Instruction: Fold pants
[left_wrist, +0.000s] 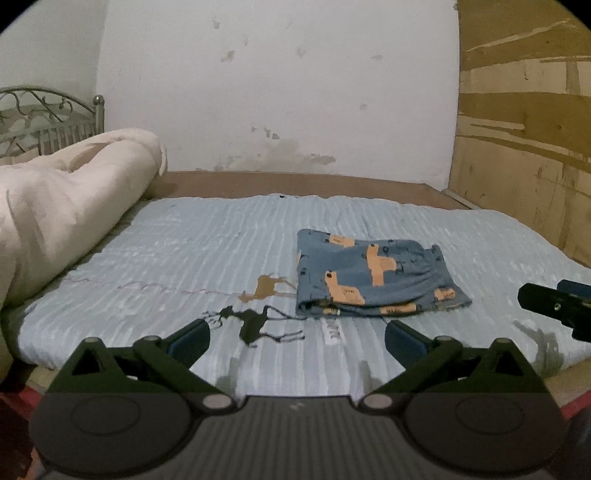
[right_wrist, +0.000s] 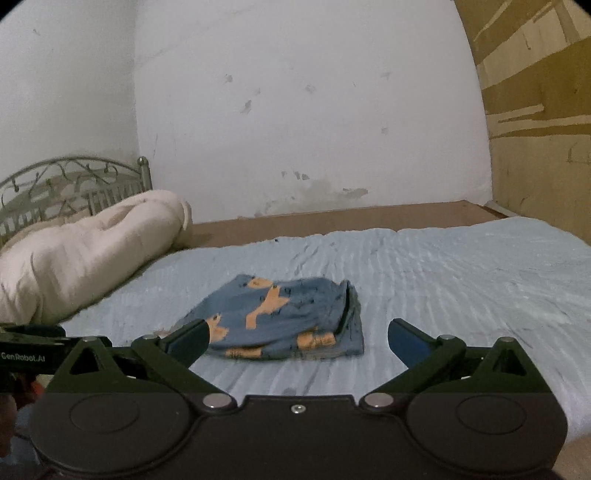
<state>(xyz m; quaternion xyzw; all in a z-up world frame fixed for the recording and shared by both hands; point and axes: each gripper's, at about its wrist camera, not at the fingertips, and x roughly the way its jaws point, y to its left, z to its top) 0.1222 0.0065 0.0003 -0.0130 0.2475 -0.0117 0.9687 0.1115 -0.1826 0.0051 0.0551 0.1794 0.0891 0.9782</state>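
Blue patterned pants (left_wrist: 376, 275) lie folded, seemingly in a neat stack, on the light-blue bedspread (left_wrist: 184, 251), left gripper (left_wrist: 297, 338) and right gripper (right_wrist: 299, 338) both spread wide, empty, just short of them.

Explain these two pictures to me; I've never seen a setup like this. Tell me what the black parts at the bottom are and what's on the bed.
A person holds a two-finger gripper in each hand, each with its own camera. One picture looks along the left gripper, the other along the right gripper. Both are open and hold nothing. On the light blue bedcover lie folded blue pants with orange patches. A rolled cream blanket lies at the left, by a metal bed frame.
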